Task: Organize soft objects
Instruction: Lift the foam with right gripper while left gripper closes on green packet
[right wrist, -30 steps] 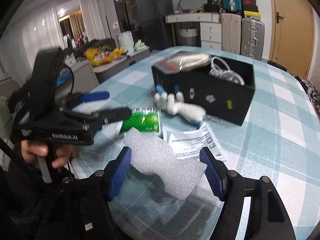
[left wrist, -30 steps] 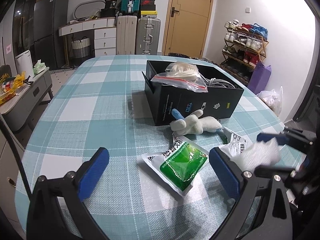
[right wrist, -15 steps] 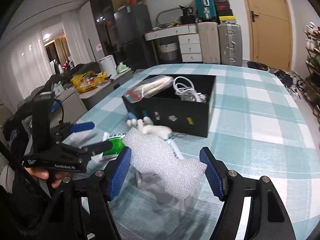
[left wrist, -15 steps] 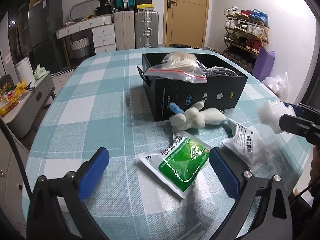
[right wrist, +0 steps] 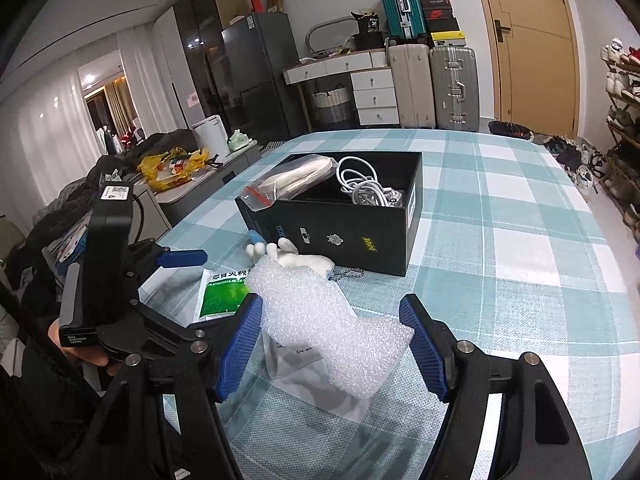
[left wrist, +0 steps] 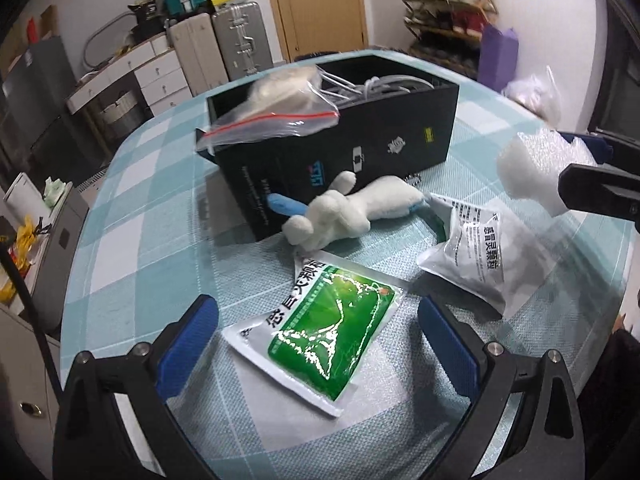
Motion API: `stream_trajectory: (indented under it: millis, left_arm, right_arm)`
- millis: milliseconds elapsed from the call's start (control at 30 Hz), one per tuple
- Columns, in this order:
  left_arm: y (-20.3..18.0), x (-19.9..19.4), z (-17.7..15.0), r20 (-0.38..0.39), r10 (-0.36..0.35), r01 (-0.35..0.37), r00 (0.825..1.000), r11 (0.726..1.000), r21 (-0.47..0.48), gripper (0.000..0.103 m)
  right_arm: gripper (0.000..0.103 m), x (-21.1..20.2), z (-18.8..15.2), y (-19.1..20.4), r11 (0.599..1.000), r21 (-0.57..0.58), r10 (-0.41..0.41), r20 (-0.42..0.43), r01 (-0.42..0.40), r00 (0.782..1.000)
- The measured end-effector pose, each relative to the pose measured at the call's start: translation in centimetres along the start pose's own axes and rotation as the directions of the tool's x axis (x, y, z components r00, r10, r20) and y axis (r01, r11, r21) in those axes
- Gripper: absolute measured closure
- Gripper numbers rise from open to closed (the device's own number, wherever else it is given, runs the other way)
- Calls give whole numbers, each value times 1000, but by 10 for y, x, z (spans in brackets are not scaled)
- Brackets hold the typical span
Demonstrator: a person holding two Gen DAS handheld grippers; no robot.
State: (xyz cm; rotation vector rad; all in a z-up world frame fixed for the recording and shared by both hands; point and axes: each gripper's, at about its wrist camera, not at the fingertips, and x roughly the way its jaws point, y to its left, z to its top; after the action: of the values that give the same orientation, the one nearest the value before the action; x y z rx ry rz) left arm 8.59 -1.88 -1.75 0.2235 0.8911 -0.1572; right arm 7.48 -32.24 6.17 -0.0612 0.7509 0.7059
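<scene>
A: How far along is the tidying looking?

B: Partly done, I'd judge. The black box is already holding a zip bag and a coil of white cable.

A: And what is still lying out?

B: The plush toy is lying against the box's front wall, with the green packet and the grey pouch lying on the checked tablecloth nearer the camera.

A: What are the tongs doing?

B: The right gripper is pinching a white foam piece and holding it above the table, short of the box. The left gripper is hanging spread wide over the green packet, gripping nothing.

A: So the foam is probably going in next?

B: That's my guess, with three items remaining.
</scene>
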Motion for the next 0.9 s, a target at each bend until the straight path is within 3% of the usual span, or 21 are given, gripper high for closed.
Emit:
stream_trajectory:
  millis: [200,267,367,567,900]
  left_arm:
    - [-3,1,0,-5,-36,36,999,999,12,21]
    - [-4,-1,-1,4,-60,60,998,998,19,40]
    - [-8,-5,-3,7,-90,89,996,996,28,57]
    - [-12,-14,-10,16,-106,105,994,994,33,65]
    - [-6,-27,-21,49,-132,132,990,991,-16,69]
  right_arm:
    - [32,2,-1,-2,1000,6,9,-6,-9,1000]
    - [31,3,-1,-4,1000,10,12,-5,-12,1000]
    - [32,3,0,-7,1000,17,7,-5,-6,1000]
    - [32,4,-1,-7,1000,12,6,-4,-6,1000]
    - [32,4,-1,-5,1000,8,8,2,-8,1000]
